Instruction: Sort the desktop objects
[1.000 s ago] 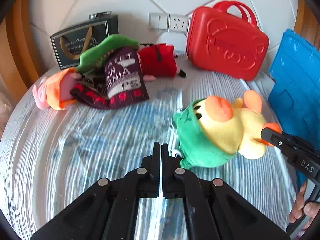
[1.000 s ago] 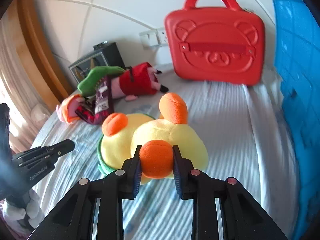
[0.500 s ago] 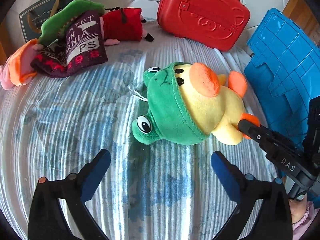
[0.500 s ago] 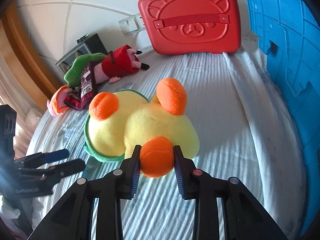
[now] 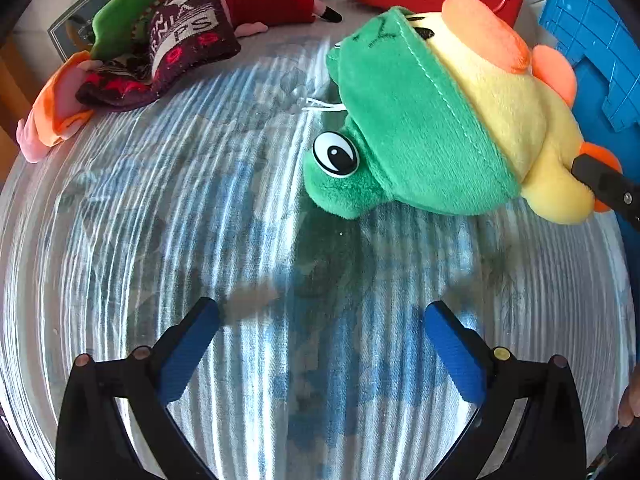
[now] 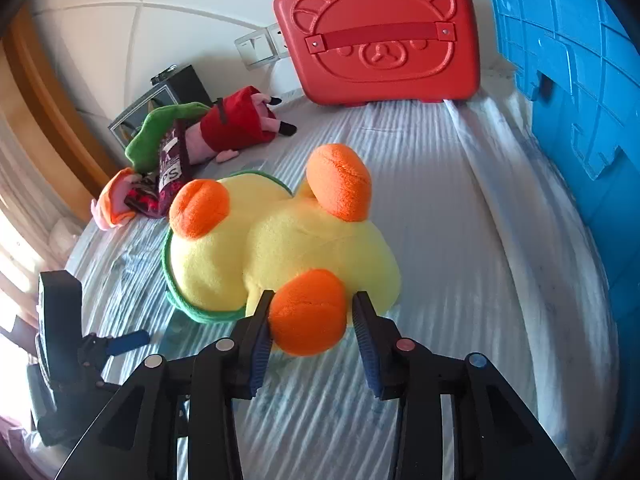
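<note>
A yellow plush duck with a green frog hood (image 5: 432, 120) hangs above the striped tablecloth (image 5: 200, 240), throwing a shadow on it. My right gripper (image 6: 310, 312) is shut on the duck's orange foot (image 6: 308, 312); the duck's yellow body (image 6: 288, 248) fills the middle of the right wrist view. My left gripper (image 5: 320, 328) is open and empty, low over the cloth, below and in front of the frog head. A pile of soft items, a green, maroon and red plush and sock bundle (image 5: 168, 36), lies at the back left.
A red bear-embossed case (image 6: 380, 36) stands against the back wall. A blue plastic crate (image 6: 580, 80) stands on the right. A dark box (image 6: 160, 96) stands behind the plush pile. Wall sockets (image 6: 260, 42) sit behind.
My left gripper opened from shut and moved closer to the duck. My right gripper, still holding the orange foot, lifted the duck off the cloth.
</note>
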Action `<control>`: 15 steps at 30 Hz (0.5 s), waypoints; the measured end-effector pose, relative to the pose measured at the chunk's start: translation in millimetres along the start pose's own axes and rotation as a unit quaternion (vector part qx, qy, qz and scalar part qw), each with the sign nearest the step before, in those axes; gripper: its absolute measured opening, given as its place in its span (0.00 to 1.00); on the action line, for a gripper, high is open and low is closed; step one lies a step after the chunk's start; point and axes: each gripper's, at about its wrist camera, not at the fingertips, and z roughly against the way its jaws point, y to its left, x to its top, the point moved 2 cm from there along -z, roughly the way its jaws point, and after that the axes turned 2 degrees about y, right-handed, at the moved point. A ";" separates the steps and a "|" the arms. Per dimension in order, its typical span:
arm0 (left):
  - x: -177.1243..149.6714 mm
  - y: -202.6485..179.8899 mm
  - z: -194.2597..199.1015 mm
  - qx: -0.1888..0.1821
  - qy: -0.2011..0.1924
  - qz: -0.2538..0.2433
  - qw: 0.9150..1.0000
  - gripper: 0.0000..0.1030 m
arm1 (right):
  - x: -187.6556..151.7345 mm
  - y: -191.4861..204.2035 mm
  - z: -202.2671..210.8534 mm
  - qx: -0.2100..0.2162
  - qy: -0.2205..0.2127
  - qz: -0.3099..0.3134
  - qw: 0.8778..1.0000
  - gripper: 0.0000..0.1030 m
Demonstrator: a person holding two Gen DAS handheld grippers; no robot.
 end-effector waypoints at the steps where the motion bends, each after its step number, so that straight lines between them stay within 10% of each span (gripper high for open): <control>1: 2.3 3.7 2.7 -0.010 0.002 0.010 1.000 0.97 | -0.6 -1.2 -0.4 -0.002 0.001 0.000 1.000 0.43; 8: 40.6 3.7 79.7 -0.074 -0.144 0.025 0.986 0.91 | -0.3 -5.1 2.4 -0.005 -0.003 0.007 1.000 0.48; 15: 60.2 -28.1 30.4 -0.085 -0.081 -0.049 0.992 0.93 | 2.4 -12.9 3.5 -0.001 -0.006 -0.005 1.000 0.48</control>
